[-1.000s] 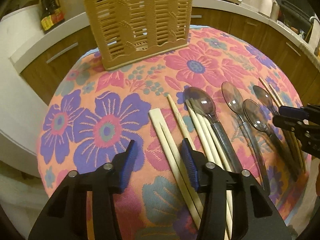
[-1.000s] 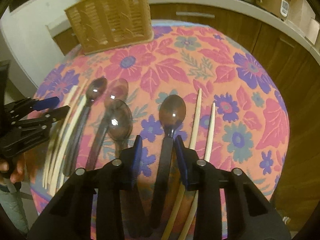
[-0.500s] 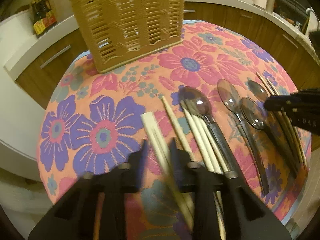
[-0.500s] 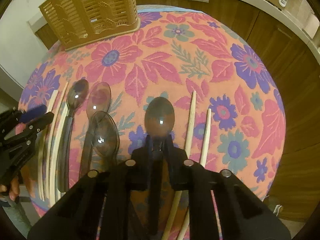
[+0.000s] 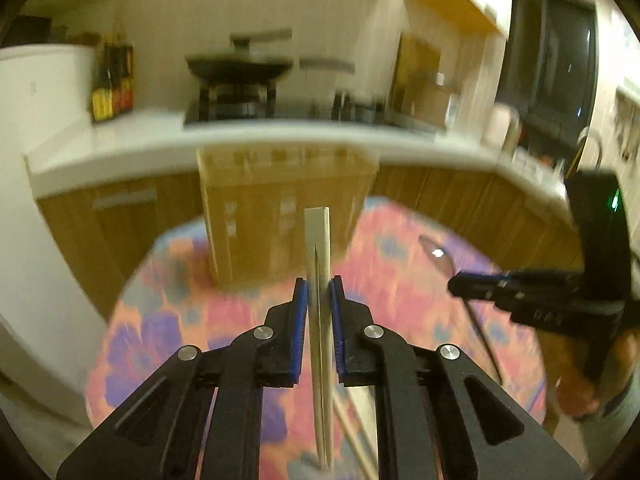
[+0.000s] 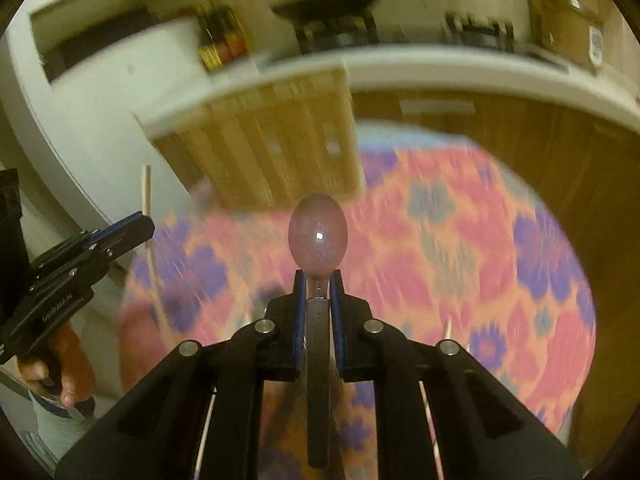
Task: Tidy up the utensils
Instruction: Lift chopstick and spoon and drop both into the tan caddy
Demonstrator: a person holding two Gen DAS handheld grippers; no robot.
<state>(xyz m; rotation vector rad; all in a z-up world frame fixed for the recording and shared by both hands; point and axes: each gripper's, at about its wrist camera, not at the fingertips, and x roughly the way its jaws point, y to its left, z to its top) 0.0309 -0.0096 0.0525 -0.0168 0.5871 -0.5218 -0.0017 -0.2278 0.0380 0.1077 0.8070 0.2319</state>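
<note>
My left gripper (image 5: 319, 284) holds a pair of pale wooden chopsticks (image 5: 317, 240) between its blue pads, jaws still closing on them, lifted above the flowered tablecloth (image 5: 400, 296). The chopsticks point up toward the tan slotted utensil basket (image 5: 280, 216) at the table's far side. My right gripper (image 6: 318, 276) is shut on the handle of a translucent smoky spoon (image 6: 318, 236), bowl forward, also raised off the cloth. In the right wrist view the basket (image 6: 272, 148) stands beyond the spoon, and the left gripper (image 6: 146, 222) shows at the left with its chopsticks (image 6: 146, 188).
More chopsticks (image 6: 447, 328) lie on the cloth near the right gripper. Behind the table runs a white counter (image 5: 280, 136) with wooden cabinets, a stove with a dark wok (image 5: 240, 66) and bottles (image 5: 112, 84). A person's hand (image 6: 60, 368) grips the left tool.
Both grippers closed, the left on the chopsticks and the right on the spoon, then rose off the table and tilted up toward the basket. Both views are motion-blurred now.
</note>
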